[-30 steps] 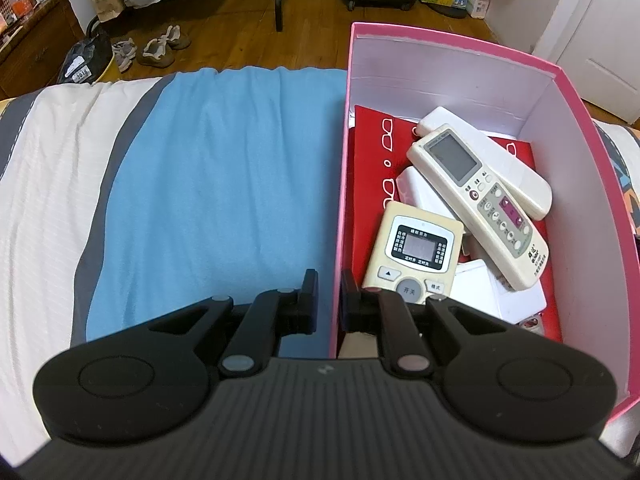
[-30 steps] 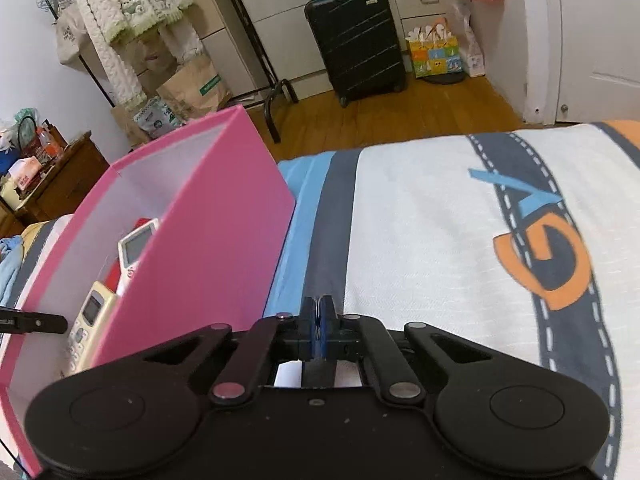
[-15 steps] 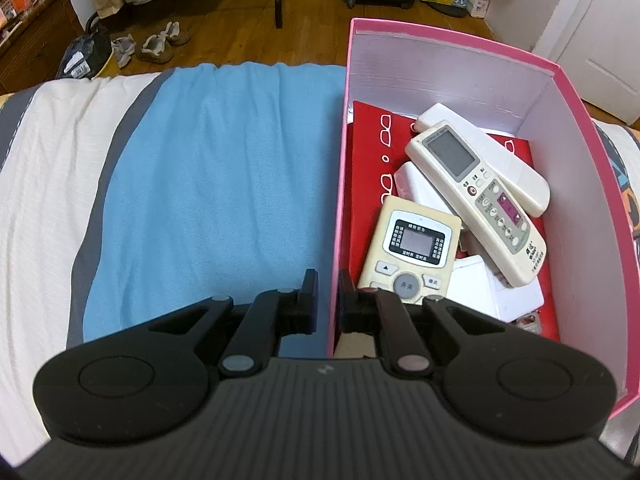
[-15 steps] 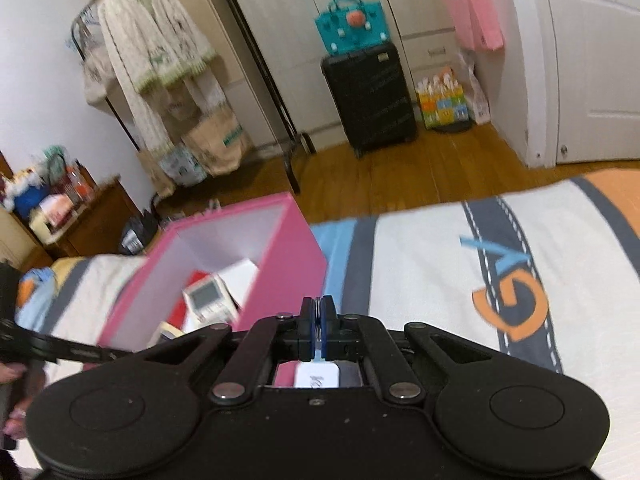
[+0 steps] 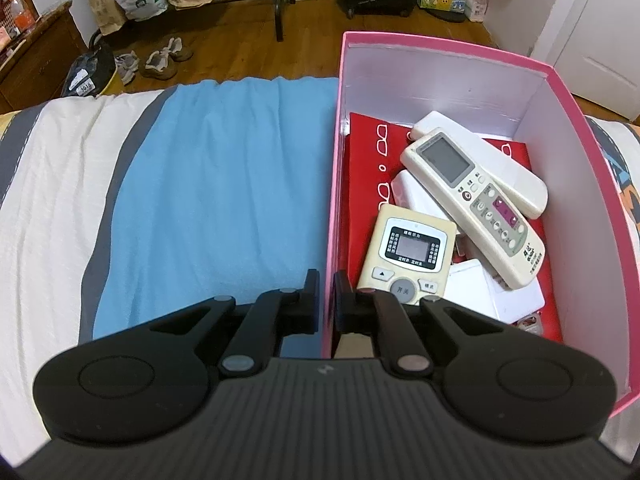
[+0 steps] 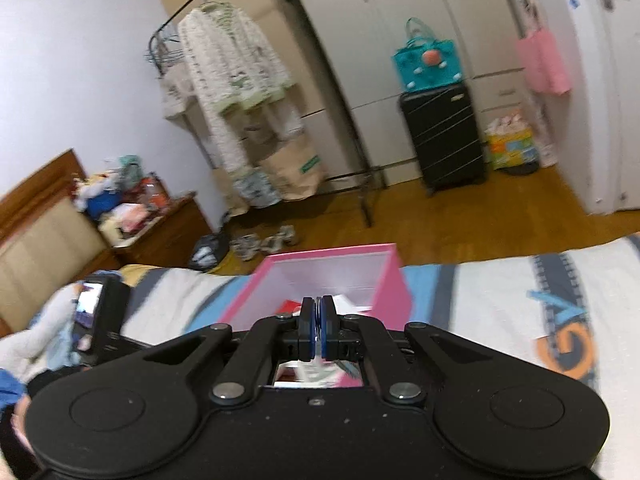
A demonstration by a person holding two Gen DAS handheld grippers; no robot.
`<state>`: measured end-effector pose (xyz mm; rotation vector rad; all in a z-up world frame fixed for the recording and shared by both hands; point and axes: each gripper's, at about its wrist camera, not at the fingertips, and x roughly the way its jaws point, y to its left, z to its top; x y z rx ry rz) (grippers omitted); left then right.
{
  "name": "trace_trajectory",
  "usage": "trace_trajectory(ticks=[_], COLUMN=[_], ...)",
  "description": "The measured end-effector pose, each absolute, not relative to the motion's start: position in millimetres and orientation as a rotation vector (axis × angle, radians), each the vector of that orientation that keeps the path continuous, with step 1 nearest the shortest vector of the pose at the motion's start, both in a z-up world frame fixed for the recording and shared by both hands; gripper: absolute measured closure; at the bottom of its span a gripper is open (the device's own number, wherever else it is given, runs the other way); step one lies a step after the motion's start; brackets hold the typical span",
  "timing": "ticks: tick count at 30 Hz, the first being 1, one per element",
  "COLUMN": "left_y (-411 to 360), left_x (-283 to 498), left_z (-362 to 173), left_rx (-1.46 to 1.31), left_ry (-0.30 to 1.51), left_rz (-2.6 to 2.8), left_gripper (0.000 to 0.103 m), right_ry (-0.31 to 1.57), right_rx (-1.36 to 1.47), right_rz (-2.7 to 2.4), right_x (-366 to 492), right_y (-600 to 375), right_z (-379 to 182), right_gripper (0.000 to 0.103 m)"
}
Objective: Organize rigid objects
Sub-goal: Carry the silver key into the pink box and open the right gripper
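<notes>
The left gripper (image 5: 327, 300) pinches the near left wall of the pink box (image 5: 452, 46) on the bed (image 5: 216, 168); remote controls (image 5: 472, 204) lie piled inside on a red card (image 5: 368, 184).

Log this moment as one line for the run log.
left gripper: shut on box wall | right gripper: shut, holding nothing visible | remotes: in box | box: on bed

Both wrist views share pink box (image 5: 460, 46) (image 6: 390, 284)

place: home bedroom | signs: bed (image 5: 208, 184), wardrobe (image 6: 400, 60), clothes rack (image 6: 224, 72), suitcase (image 6: 444, 136)
</notes>
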<state>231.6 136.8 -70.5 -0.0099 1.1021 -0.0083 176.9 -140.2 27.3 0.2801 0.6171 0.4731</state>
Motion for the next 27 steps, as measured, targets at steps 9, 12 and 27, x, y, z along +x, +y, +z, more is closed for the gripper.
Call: trace_trajectory(ticks=[9, 12, 27], left_y=[141, 145, 152], left_x=[231, 231, 236], left_z=[-72, -73, -80], left_rx=[-0.026, -0.057, -0.107], left_ry=[1.102, 1.108, 1.126], left_rz=[-0.032, -0.044, -0.067], left_gripper=[0.099, 0.099, 0.099], right_ry=[0.725, 0.766, 0.868], right_rx=[0.258, 0.258, 0.092], right_rz=[0.590, 0.592, 0.417], right_x=[202, 213, 282], right_y=[-79, -59, 9], right_z=[15, 3, -30], right_gripper=[0.099, 0.099, 0.099])
